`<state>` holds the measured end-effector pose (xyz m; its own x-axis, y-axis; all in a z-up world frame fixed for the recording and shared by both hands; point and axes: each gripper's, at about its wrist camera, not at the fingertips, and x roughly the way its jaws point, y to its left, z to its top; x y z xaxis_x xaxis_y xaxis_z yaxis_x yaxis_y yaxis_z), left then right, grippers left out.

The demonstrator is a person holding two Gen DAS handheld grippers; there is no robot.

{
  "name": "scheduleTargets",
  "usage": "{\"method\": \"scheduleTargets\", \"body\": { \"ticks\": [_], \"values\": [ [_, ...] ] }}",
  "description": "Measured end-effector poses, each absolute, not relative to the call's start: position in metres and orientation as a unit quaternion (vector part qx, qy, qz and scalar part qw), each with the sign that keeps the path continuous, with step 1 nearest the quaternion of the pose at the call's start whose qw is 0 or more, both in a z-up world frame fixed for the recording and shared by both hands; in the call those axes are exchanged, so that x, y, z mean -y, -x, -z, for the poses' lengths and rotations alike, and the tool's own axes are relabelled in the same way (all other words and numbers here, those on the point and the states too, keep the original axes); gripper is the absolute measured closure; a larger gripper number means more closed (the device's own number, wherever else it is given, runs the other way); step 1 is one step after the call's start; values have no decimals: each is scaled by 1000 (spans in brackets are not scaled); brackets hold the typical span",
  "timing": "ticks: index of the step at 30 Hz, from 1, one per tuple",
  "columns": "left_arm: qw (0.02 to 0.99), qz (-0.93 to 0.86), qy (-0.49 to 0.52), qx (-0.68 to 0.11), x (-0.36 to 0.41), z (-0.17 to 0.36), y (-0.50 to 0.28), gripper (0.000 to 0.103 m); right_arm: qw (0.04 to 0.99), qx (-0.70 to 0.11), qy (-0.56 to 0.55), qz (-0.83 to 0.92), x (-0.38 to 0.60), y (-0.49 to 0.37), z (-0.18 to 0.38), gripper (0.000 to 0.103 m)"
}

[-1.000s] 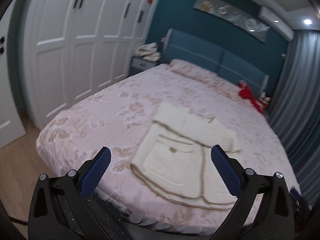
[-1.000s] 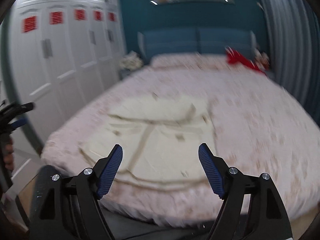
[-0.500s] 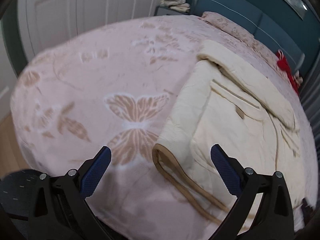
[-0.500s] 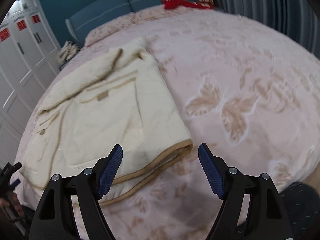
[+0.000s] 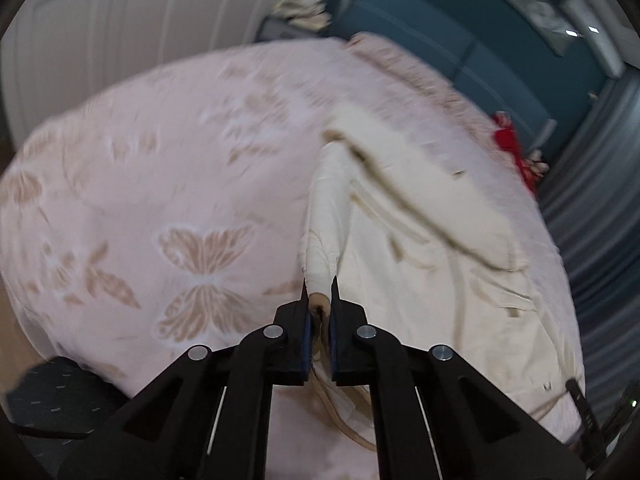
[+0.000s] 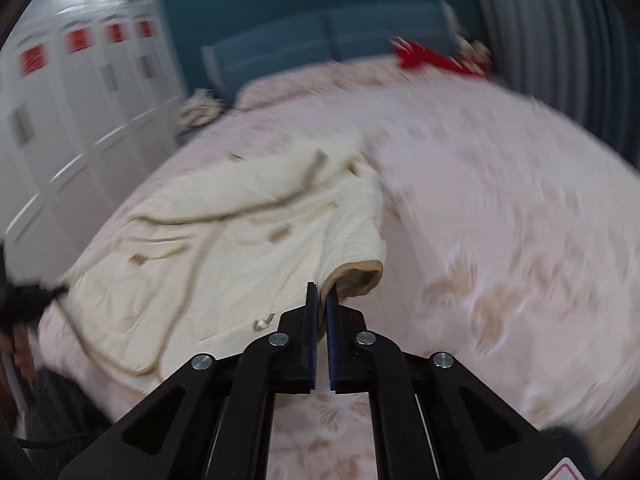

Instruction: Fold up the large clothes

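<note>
A large cream quilted coat (image 5: pixel 432 248) with tan trim lies partly folded on the pink butterfly-print bed (image 5: pixel 168 184). My left gripper (image 5: pixel 319 286) is shut on the coat's near left hem corner, the cloth pulled up into a ridge. In the right wrist view the coat (image 6: pixel 224 236) spreads to the left, and my right gripper (image 6: pixel 322 290) is shut on its near right hem corner, where the tan-lined edge curls open beside the fingers. Both views are blurred.
White wardrobes (image 6: pixel 72 92) line the left wall. A blue headboard (image 6: pixel 320 40) and a red item (image 6: pixel 428 56) sit at the bed's far end. Grey curtains (image 5: pixel 592 216) hang on the right. A nightstand with cloth (image 5: pixel 300 12) stands by the headboard.
Both grippers were open above the bed's near edge. They have closed in on the coat's two near hem corners, shut on them, and lifted the cloth.
</note>
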<state>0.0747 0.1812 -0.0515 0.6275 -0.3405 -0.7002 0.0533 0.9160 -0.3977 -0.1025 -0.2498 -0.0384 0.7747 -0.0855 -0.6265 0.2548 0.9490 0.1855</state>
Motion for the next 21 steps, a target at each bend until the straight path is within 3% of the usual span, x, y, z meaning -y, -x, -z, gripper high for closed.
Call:
{"method": "scheduleTargets", "body": {
  "ticks": [11,16,21],
  "values": [
    [897,129,239,-348,-260,-63,56,98,964,-261,32,37,195,245,-78,102],
    [913,129,219,-318,-238,-81,14,98,975,-209,12,71,209,213,-85,102],
    [936,98,144,-305,-190,-76,-61,98,969,-204,-81,114,256,133,-61,102]
  ]
}}
